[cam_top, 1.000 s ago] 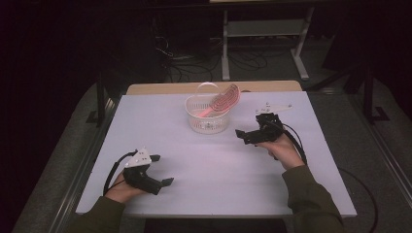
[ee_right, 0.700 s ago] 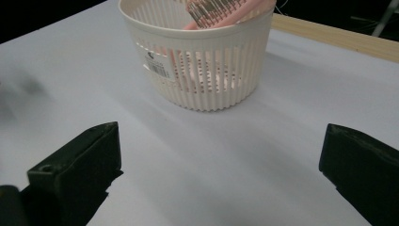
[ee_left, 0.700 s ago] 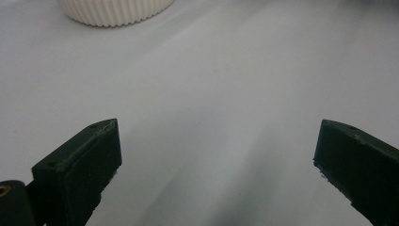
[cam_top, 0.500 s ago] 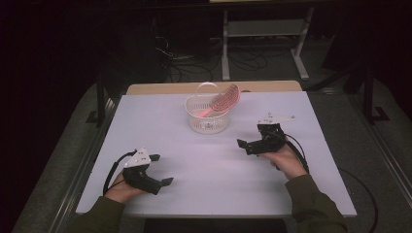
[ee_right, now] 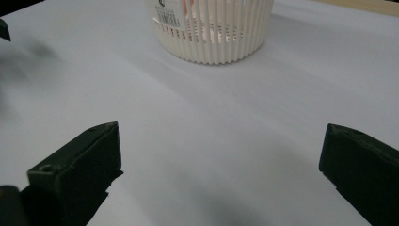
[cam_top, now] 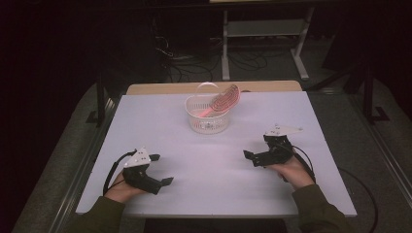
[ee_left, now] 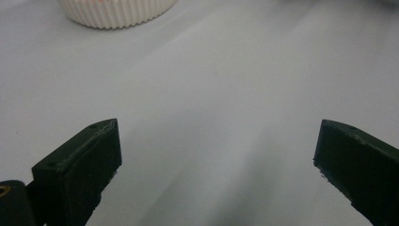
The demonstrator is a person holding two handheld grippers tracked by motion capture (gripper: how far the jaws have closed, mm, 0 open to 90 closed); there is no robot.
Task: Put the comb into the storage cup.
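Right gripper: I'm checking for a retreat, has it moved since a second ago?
Yes. The right gripper has drawn back from the basket, toward the person.

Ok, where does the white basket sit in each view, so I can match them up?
High view: basket at the table's far middle, a pink ridged thing leaning in it.
Left gripper view: its ribbed base at the top left edge.
Right gripper view: basket at top centre, barcode label facing.
Shared landmark: the ribbed white wall.

Right tongs [cam_top: 254, 158] nearer the person, farther from basket [cam_top: 208, 116]
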